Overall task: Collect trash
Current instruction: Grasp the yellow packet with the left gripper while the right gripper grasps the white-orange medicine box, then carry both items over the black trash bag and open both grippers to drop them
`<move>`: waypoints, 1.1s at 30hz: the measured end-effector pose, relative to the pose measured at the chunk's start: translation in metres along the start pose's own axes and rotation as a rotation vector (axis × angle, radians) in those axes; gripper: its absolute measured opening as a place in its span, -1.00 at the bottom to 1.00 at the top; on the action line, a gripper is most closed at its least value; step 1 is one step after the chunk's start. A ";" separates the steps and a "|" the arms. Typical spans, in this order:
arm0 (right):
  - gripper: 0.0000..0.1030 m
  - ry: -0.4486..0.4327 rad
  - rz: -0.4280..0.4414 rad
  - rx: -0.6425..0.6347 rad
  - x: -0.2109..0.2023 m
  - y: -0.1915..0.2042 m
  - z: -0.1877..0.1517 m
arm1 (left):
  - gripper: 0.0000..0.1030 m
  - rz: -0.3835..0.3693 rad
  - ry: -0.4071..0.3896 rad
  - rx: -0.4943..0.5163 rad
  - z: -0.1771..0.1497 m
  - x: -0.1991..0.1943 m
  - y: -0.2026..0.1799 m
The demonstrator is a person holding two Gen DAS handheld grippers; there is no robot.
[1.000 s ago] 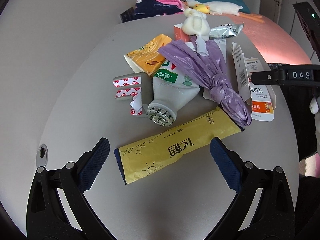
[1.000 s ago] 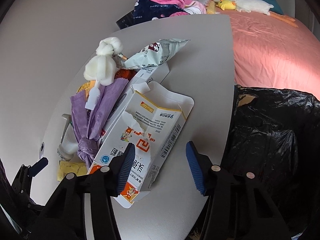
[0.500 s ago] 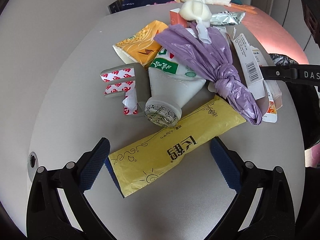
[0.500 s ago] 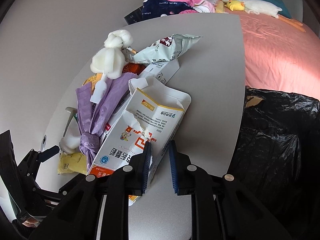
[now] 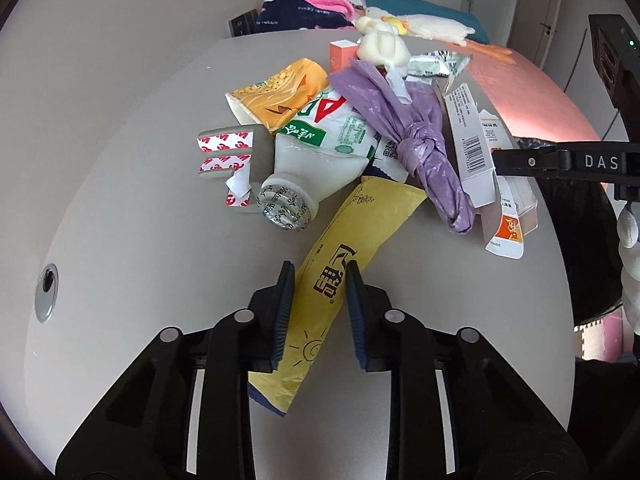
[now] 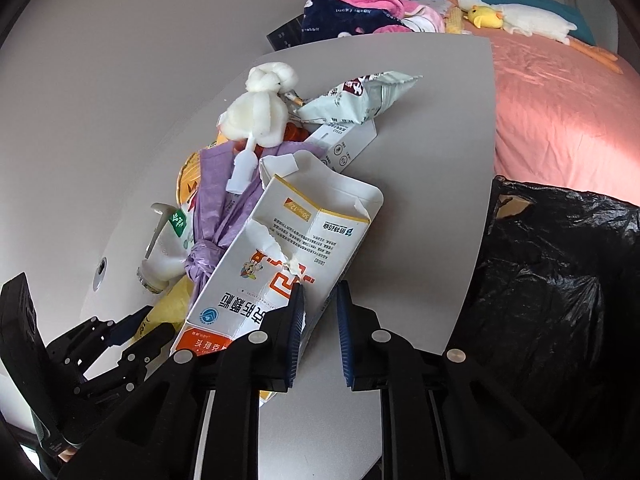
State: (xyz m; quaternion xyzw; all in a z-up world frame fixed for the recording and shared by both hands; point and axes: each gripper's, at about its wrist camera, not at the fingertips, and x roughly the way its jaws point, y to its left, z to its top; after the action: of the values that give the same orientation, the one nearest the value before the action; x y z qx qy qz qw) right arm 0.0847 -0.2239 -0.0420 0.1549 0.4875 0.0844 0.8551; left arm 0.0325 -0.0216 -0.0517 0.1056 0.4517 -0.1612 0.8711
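Observation:
A heap of trash lies on the grey table (image 5: 132,248). My left gripper (image 5: 320,276) is shut on a long yellow wrapper (image 5: 360,232), which runs back toward a white plastic bottle (image 5: 320,160) and a knotted purple bag (image 5: 416,128). My right gripper (image 6: 320,292) is shut on the edge of a torn white and orange carton (image 6: 296,240); the same carton shows in the left wrist view (image 5: 504,160). The purple bag (image 6: 216,200) lies left of the carton.
A black trash bag (image 6: 560,280) hangs open at the table's right edge. Also in the heap are an orange snack packet (image 5: 280,92), red-and-white tape backing (image 5: 224,152), a white knotted bag (image 6: 260,112) and a pale green packet (image 6: 352,96). A pink bed (image 6: 560,100) lies beyond.
My left gripper moved forward and closed on the yellow wrapper. My right gripper closed on the carton's edge and lifted it slightly.

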 end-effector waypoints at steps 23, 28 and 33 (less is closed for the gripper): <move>-0.65 -0.157 0.014 -0.006 -0.082 -0.022 -0.014 | -0.83 -0.059 -0.176 0.012 0.003 -0.063 -0.060; -0.65 -0.189 -0.021 0.031 -0.101 -0.049 -0.018 | -0.83 -0.104 -0.193 0.036 0.016 -0.060 -0.087; -0.65 -0.209 -0.054 0.079 -0.115 -0.078 -0.020 | -0.83 -0.146 -0.194 0.068 0.031 -0.052 -0.113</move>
State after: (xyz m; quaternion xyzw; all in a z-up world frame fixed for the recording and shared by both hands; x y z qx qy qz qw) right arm 0.0083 -0.3275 0.0139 0.1833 0.4025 0.0252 0.8965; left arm -0.0151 -0.1271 0.0045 0.0859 0.3661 -0.2489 0.8926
